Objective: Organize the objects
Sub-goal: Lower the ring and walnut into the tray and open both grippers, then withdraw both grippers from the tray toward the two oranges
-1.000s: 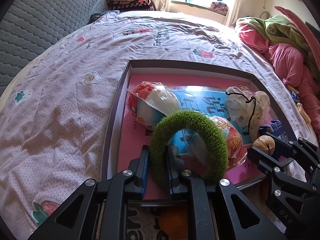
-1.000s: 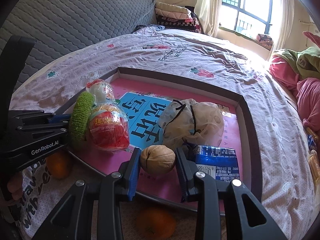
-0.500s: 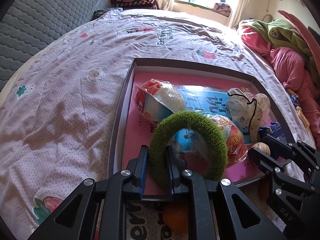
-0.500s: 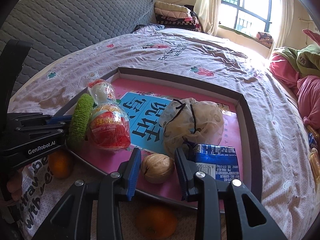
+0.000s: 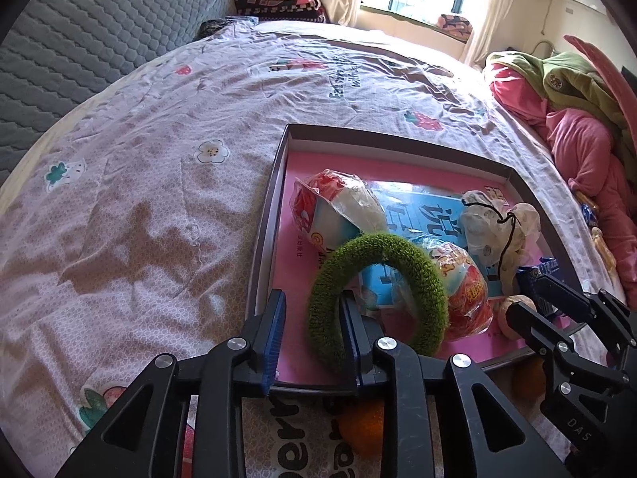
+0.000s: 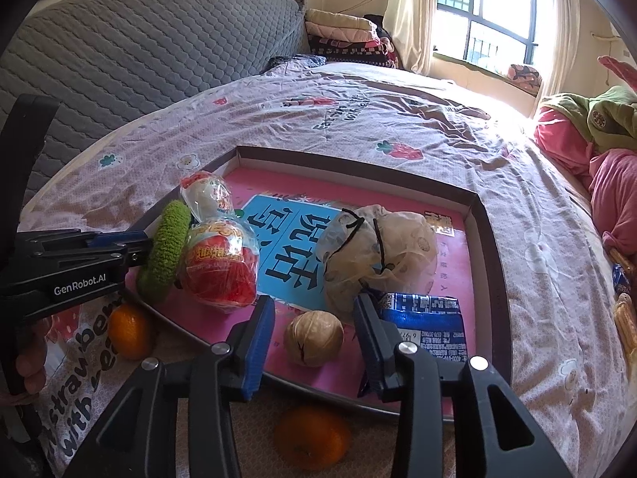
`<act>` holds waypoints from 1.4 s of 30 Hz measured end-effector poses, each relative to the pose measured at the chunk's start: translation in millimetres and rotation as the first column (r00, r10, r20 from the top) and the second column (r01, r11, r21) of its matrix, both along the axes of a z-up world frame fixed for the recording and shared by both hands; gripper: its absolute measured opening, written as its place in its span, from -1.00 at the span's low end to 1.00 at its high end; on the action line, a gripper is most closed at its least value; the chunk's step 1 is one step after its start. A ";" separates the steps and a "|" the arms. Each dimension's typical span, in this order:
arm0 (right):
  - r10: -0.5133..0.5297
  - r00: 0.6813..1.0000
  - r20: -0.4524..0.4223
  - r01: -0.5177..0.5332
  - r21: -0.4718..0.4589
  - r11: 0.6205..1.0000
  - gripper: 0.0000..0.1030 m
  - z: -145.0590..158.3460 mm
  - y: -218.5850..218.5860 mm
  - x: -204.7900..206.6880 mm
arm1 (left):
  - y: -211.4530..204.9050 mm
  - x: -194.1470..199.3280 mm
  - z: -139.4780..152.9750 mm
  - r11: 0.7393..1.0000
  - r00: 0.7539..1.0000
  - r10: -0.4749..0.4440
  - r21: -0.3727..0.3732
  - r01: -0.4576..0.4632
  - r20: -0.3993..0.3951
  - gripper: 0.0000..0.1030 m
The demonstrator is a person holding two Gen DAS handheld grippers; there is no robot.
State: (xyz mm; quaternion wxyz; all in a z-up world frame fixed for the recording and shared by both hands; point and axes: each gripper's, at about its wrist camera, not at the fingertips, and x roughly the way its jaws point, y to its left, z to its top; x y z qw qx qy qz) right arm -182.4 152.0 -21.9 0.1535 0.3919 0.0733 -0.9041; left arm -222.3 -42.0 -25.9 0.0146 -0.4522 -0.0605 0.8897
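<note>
A shallow tray (image 5: 266,247) with a pink floor and dark rim lies on the bed. My left gripper (image 5: 312,298) is at its near-left corner and its jaws are opening. A green knitted ring (image 5: 378,290) stands on edge there. Its left side is between the fingers, leaning on the right one; the left finger (image 5: 274,330) is clear of it. My right gripper (image 6: 313,318) is at the tray's (image 6: 491,279) near edge, its jaws also opening. A walnut (image 6: 314,336) rests on the tray floor between them, with a gap on each side.
The tray also holds two red and white snack packets (image 6: 223,271), a cloth pouch with a black string (image 6: 378,255) and a blue packet (image 6: 422,310). Two oranges (image 6: 310,438) lie on the bedsheet before the tray. Pink and green clothes (image 5: 577,127) are heaped at the right.
The left jaws have parted from the green ring, which they pinched before. The right jaws have let the walnut down onto the tray floor and spread wider.
</note>
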 end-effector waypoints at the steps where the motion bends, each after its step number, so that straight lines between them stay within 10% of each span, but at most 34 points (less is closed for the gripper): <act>1: -0.001 1.000 0.001 0.001 -0.006 1.000 -0.12 0.6 0.7 0.4 | -0.3 0.5 1.0 1.000 1.000 0.001 0.002 -0.001 -0.001 -0.41; 42: -0.091 0.984 -0.151 0.074 -0.113 0.991 0.37 56.7 38.4 27.6 | 14.4 49.5 71.9 0.999 0.988 -0.041 -0.005 0.041 -0.148 0.19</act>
